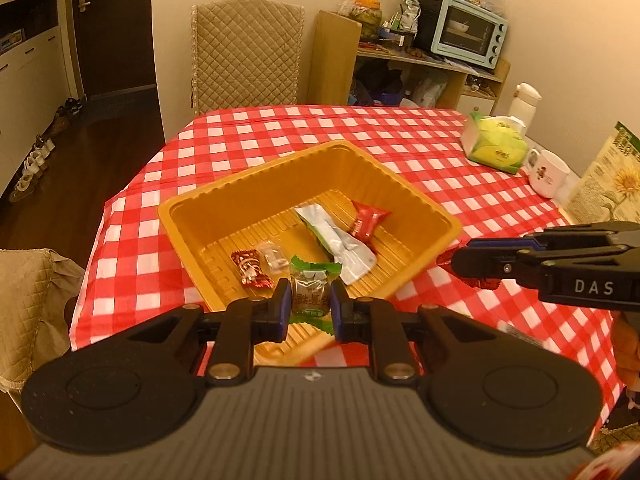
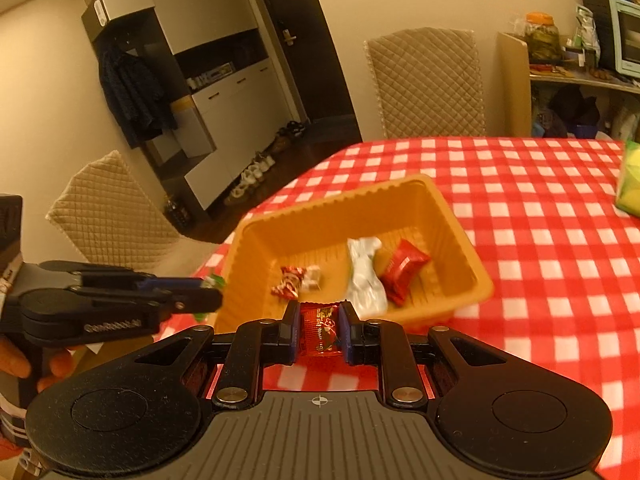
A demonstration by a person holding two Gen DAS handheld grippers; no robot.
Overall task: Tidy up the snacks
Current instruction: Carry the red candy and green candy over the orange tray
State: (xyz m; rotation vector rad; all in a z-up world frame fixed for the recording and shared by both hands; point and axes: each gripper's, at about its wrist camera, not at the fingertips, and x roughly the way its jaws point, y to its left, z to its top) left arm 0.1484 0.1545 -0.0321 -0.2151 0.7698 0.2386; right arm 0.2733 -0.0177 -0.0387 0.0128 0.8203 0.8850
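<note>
An orange plastic tray (image 1: 224,196) (image 2: 460,224) sits on the red-checked tablecloth. Inside lie a silver-green packet (image 1: 340,236) (image 2: 364,276), a red candy (image 1: 368,222) (image 2: 402,268), a small red-white candy (image 1: 249,269) (image 2: 289,282) and a clear wrapper (image 1: 274,258). My left gripper (image 1: 310,300) (image 2: 200,292) is shut on a green-wrapped candy (image 1: 310,294), held over the tray's near edge. My right gripper (image 2: 322,330) (image 1: 460,264) is shut on a red-wrapped candy (image 2: 322,332) (image 1: 482,282), just outside the tray's near wall.
A green tissue pack (image 1: 494,144), a white mug (image 1: 546,174), a white bottle (image 1: 524,102) and a sunflower card (image 1: 608,176) stand at the table's right side. Quilted chairs (image 1: 246,52) (image 2: 106,216) flank the table. A shelf with a toaster oven (image 1: 468,30) is behind.
</note>
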